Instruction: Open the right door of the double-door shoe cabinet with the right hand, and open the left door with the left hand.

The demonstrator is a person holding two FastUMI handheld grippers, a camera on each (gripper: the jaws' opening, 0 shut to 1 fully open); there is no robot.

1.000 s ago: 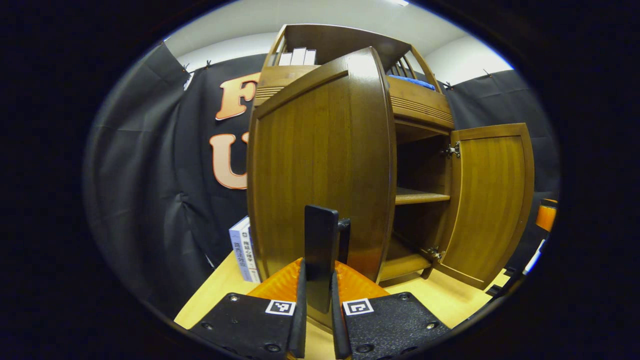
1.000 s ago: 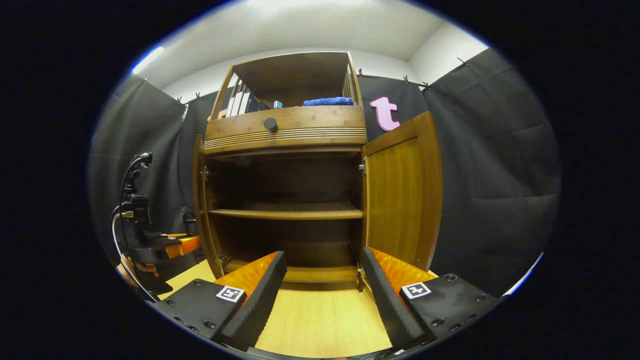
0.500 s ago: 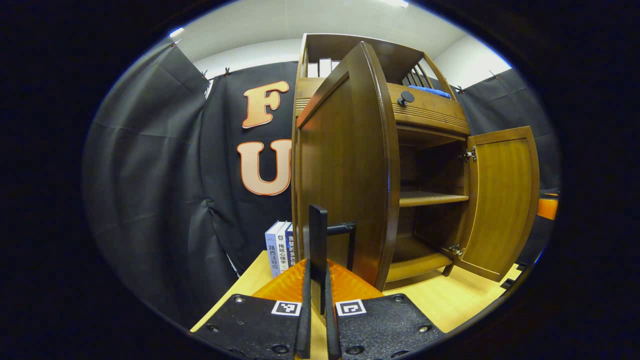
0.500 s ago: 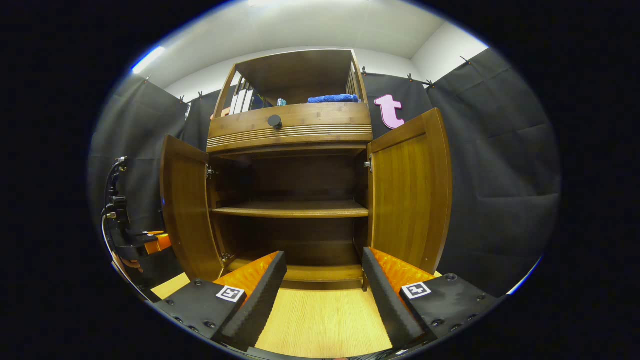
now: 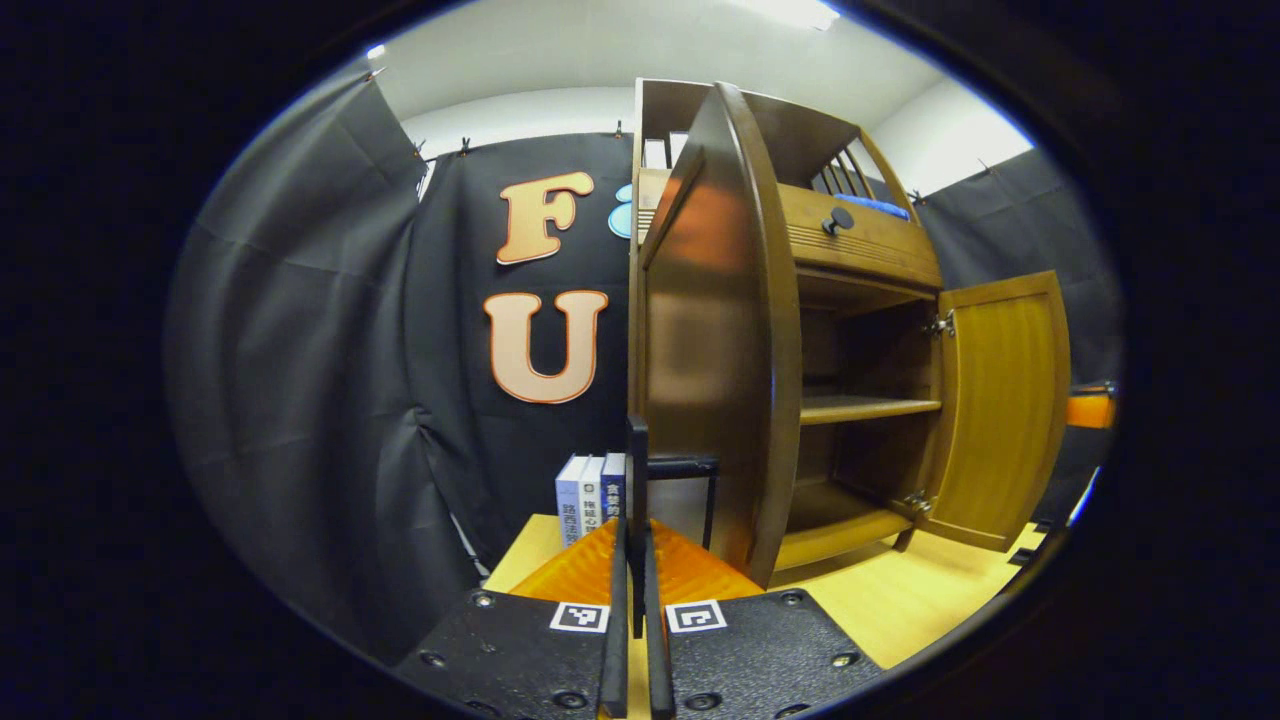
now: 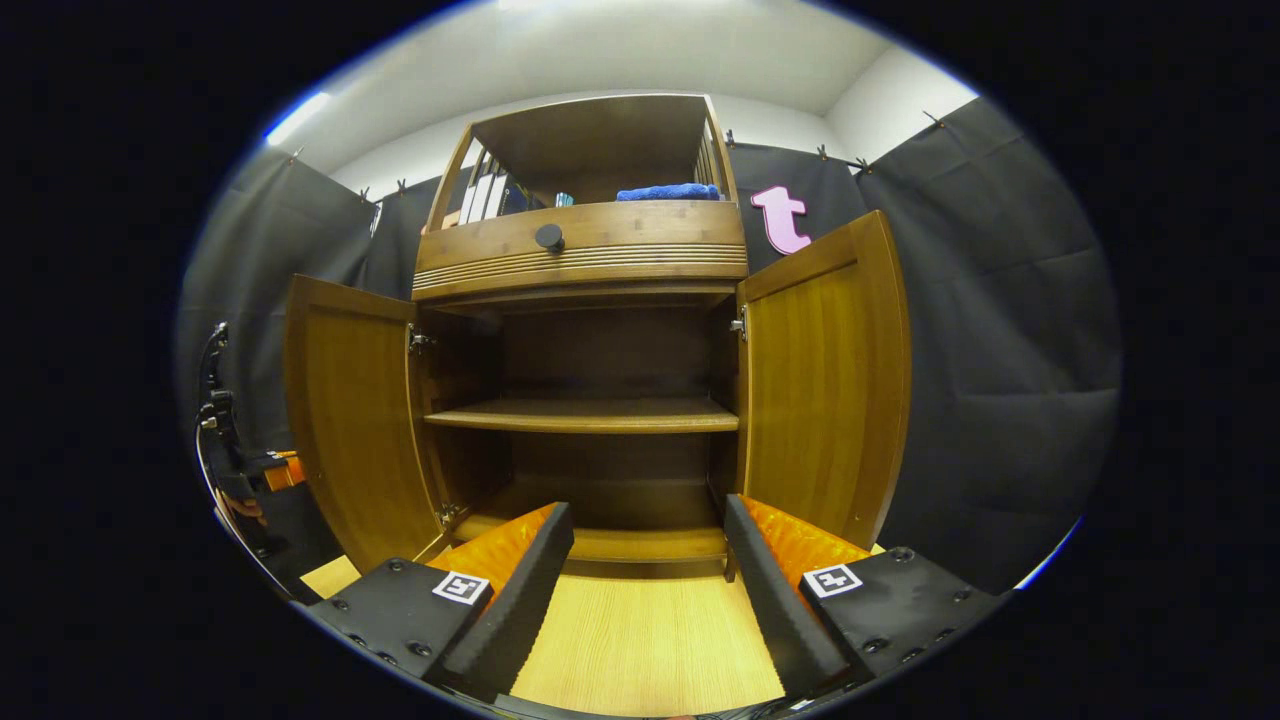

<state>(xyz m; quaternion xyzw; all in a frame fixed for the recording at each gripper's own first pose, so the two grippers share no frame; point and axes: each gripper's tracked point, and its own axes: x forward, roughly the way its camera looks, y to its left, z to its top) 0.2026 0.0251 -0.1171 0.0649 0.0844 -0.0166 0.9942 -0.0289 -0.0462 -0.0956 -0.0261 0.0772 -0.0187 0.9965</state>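
Observation:
The wooden shoe cabinet (image 6: 585, 255) has both doors swung out. In the right gripper view the left door (image 6: 350, 430) and the right door (image 6: 825, 380) stand wide, and the bare inner shelf (image 6: 580, 418) shows between them. My right gripper (image 6: 645, 590) hangs open in front of the cabinet's base, touching nothing. In the left gripper view the left door (image 5: 710, 330) is seen almost edge-on, with the right door (image 5: 1000, 400) beyond it. My left gripper (image 5: 636, 560) is shut on that door's black handle (image 5: 690, 466). It also appears as the left gripper (image 6: 270, 468) behind the left door.
Above the doors is a drawer with a round dark knob (image 6: 548, 237). A blue cloth (image 6: 668, 192) and upright books (image 6: 485, 200) sit on the top shelf. Several books (image 5: 590, 495) stand on the light wooden table (image 6: 640, 640) left of the cabinet. Black cloth walls enclose the booth.
The left door has swung further outward, carried by my left gripper on its handle. The right gripper and the right door have stayed put.

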